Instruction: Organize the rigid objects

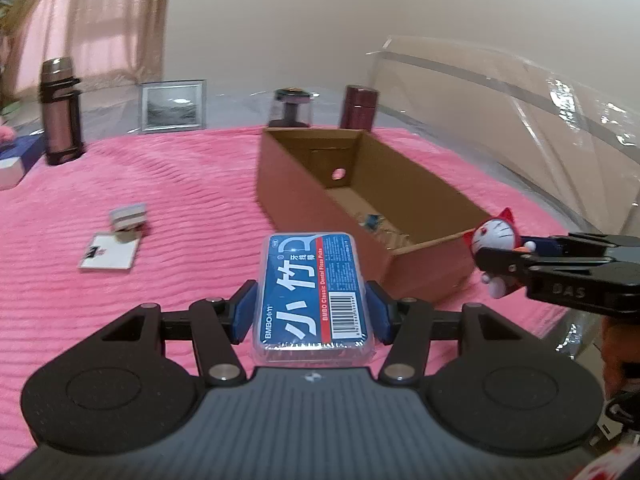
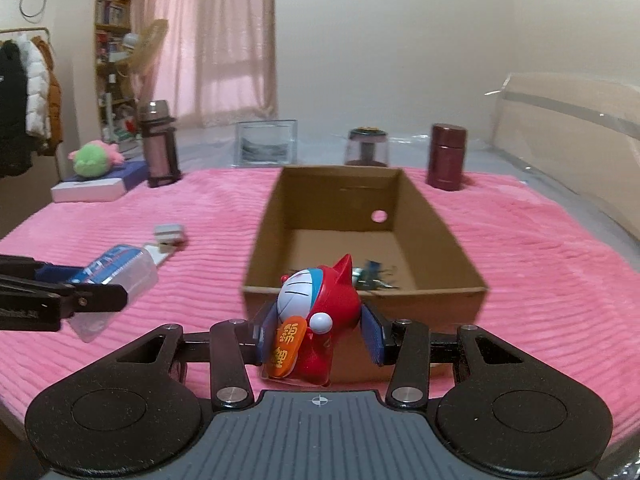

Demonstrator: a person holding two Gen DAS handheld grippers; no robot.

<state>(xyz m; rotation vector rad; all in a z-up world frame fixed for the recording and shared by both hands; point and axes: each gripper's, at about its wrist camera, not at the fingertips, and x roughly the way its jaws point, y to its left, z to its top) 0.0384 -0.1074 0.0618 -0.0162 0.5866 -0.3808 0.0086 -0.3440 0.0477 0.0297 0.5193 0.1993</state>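
Closest to the lens, the left gripper has its blue pads pinched on the long sides of a clear floss pick box with a blue label, held flat and pointing ahead. The right gripper is clamped on a red cat figurine with a white face and an orange tag, sitting upright between its pads.

Straight ahead of the right gripper is the open cardboard box; its near wall sits just past the figurine. For the left gripper the box is ahead and off to the right.

My take on the drop: bring each item over the near rim, lower it inside before letting go, and stagger the hands so the two grippers don't bump over the opening. Aim for bare floor, since there's already a small bluish clutter at the near end, too blurry to count.

Count: one floss box, one figurine, one cardboard box. Left of it on the pink blanket, one flat white card and one small grey block. Along the far edge: two flasks, one picture frame, one dark jar.
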